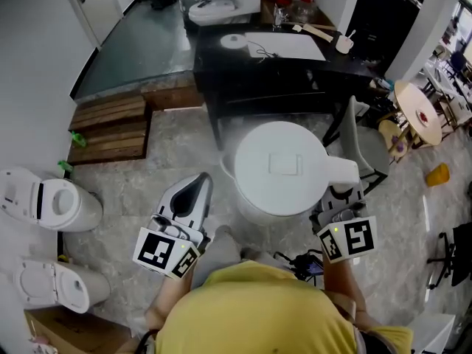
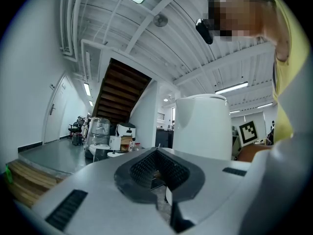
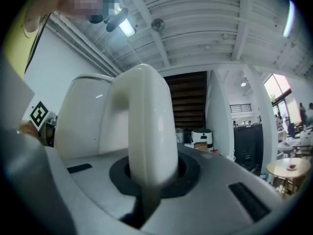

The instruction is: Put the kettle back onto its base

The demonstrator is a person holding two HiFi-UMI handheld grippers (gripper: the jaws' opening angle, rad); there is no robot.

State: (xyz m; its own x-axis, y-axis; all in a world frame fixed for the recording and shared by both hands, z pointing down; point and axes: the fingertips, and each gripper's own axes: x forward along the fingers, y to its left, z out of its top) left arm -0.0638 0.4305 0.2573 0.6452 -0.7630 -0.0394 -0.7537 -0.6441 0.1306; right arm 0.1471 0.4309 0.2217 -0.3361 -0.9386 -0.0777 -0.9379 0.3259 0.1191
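Note:
A white electric kettle [image 1: 280, 168] hangs in the air over the marble floor, lid up, in front of the person. My right gripper [image 1: 341, 198] is shut on its handle [image 3: 146, 131], which fills the right gripper view with the kettle body [image 3: 83, 116] to its left. A round white disc with a cord, apparently the base [image 1: 234, 40], lies far ahead on the black table [image 1: 295, 65]. My left gripper [image 1: 188, 205] is shut on nothing, level and to the left of the kettle [image 2: 203, 126], apart from it.
A grey chair [image 1: 365, 146] stands between the kettle and the black table. Wooden steps [image 1: 110, 127] lie at the left, and two white appliances [image 1: 51, 201] sit on the floor nearby. A small round wooden table [image 1: 420, 113] is at the right.

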